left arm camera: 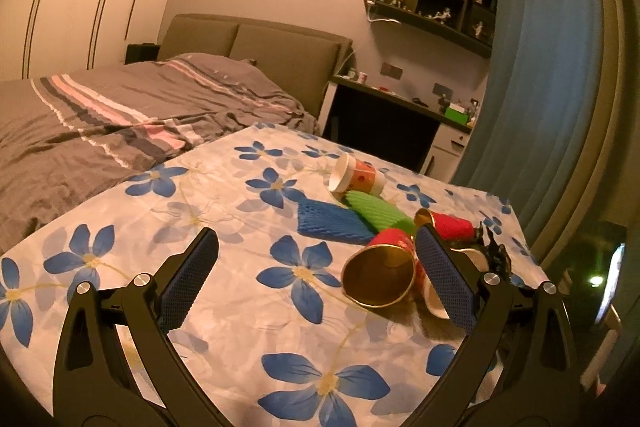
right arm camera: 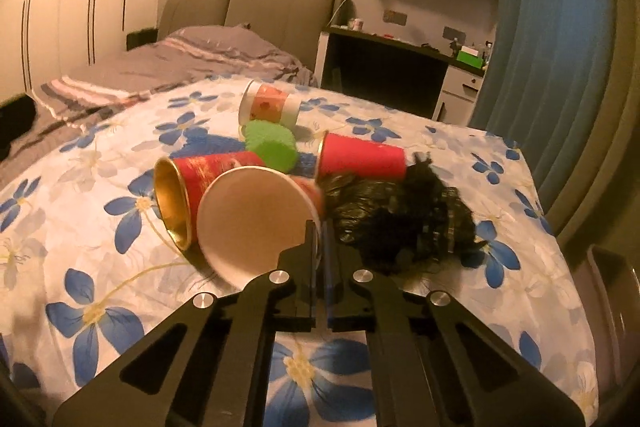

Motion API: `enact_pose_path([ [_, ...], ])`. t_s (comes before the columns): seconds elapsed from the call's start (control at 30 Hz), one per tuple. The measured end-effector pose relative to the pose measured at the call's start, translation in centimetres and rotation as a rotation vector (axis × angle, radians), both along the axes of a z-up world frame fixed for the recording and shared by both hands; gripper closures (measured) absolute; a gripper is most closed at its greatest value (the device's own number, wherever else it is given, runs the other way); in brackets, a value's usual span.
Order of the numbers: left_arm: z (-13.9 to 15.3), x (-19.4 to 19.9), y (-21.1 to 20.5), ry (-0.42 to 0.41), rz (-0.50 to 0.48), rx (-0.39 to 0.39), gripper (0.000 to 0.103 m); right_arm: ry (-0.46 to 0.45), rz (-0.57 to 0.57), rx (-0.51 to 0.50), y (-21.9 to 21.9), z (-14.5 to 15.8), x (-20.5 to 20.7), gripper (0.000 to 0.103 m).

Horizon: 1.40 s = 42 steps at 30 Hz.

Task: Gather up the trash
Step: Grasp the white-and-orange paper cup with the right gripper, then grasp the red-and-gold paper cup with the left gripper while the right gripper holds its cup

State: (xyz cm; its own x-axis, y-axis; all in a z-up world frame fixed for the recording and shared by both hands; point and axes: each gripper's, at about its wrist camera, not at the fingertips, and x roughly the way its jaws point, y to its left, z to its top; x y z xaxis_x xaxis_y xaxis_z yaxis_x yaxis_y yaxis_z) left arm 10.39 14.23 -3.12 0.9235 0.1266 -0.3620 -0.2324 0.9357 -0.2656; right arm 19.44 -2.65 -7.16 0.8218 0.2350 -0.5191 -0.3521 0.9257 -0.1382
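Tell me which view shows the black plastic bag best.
The right wrist view: the black plastic bag lies crumpled in plain sight beside the cups. In the left wrist view only its top edge shows behind that gripper's finger.

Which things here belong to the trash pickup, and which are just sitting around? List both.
Job:
- white-lined paper cup, rim pinched by right gripper
- red gold-lined cup
- second red cup
- orange-patterned paper cup
- green foam sleeve
- blue foam sleeve
- crumpled black plastic bag

Lying about:
- floral sheet
- green box
- shelf figurines
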Motion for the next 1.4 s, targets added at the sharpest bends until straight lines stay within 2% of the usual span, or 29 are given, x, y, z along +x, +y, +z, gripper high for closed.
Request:
enact_pose_path([
  [0.37,-0.6,0.9,-3.2,0.023,-0.086,-0.012,0.006,-0.092,-0.062,0.126,-6.3,2.5,-5.4,0.099],
  [0.63,-1.9,2.5,-6.8,0.08,-0.158,-0.038,0.006,-0.118,-0.159,0.176,-11.1,2.8,-7.0,0.099],
  [0.83,-2.7,4.2,-8.6,0.138,-0.186,-0.052,0.014,-0.113,-0.194,0.203,-13.7,2.4,-7.1,0.099],
  [0.93,-3.2,5.0,-9.0,0.169,-0.193,-0.061,0.022,-0.115,-0.208,0.214,-14.6,2.4,-7.1,0.099],
  [1.03,-3.9,6.2,-9.0,0.21,-0.207,-0.104,0.031,-0.116,-0.212,0.227,-15.2,2.4,-7.2,0.099],
  [1.1,-4.3,6.8,-9.1,0.233,-0.211,-0.12,0.04,-0.115,-0.211,0.232,-15.5,2.3,-7.3,0.099],
  [1.33,-5.3,8.6,-9.4,0.272,-0.238,-0.158,0.061,-0.109,-0.215,0.243,-16.2,2.0,-7.1,0.099],
  [1.4,-5.3,8.9,-9.4,0.274,-0.242,-0.157,0.072,-0.107,-0.216,0.245,-16.4,2.1,-7.2,0.099],
])
